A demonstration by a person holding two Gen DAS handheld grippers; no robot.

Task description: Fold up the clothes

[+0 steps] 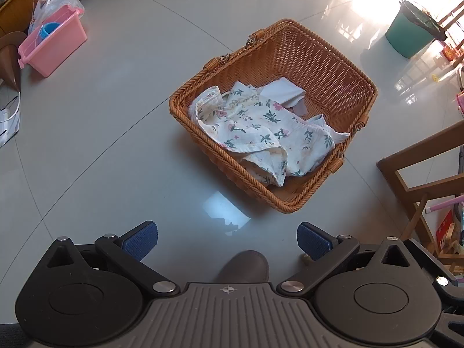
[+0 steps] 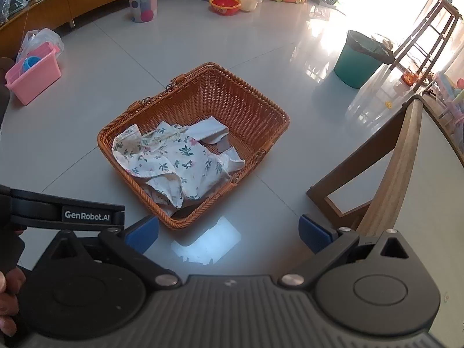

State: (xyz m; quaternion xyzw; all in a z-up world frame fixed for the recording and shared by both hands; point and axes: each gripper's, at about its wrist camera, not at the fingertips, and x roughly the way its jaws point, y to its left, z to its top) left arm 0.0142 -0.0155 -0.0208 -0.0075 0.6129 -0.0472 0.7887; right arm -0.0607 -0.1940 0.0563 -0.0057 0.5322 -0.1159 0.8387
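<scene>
L gripper [image 1: 227, 239] hangs nearest the lens, blue pads [image 1: 141, 242] spread wide, nothing between them; a dark shoe toe [image 1: 243, 265] pokes out just behind its body, rest of the foot hidden. R gripper [image 2: 229, 233] likewise spread and empty. In the R view the L unit's side reads "GenRobot.AI", w/ part of a hand [image 2: 7, 298] cut off at the frame edge. Clothes [image 1: 255, 127] lie crumpled in the wicker basket [image 1: 327, 58] on the floor, floral piece on top, a plain white piece mostly buried. Top right is blown out by sun. Pink bin [image 1: 53, 43] far left, green bucket [image 1: 411, 33] far right.
</scene>
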